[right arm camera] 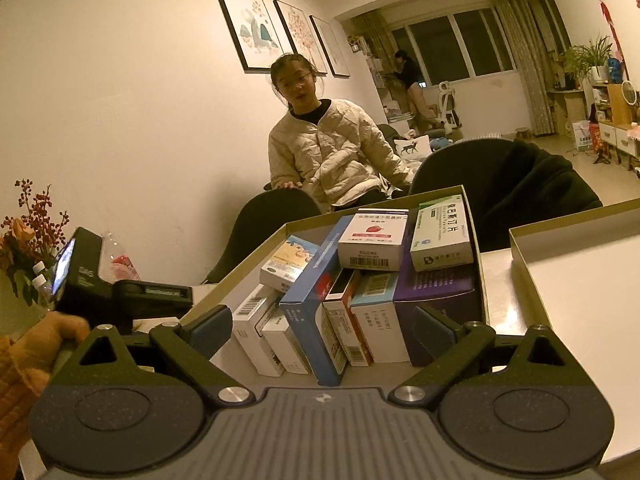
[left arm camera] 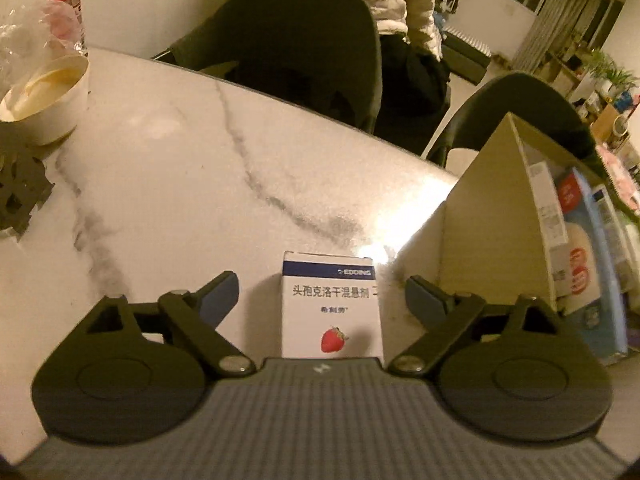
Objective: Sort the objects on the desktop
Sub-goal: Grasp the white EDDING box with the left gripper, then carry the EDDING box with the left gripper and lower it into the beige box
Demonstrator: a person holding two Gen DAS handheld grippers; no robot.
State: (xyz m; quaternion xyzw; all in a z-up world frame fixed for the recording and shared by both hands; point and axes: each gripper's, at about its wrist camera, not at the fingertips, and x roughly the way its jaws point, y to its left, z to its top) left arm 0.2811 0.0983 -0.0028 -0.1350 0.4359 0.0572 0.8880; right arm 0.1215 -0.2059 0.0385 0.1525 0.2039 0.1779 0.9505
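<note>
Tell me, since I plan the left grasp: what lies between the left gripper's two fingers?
In the left wrist view, the white strawberry medicine box stands on the marble table between the open left gripper fingers, untouched.

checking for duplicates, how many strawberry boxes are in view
2: one strawberry box upright on the table between the left gripper's open fingers, another atop the carton's pile. More may be buried.
</note>
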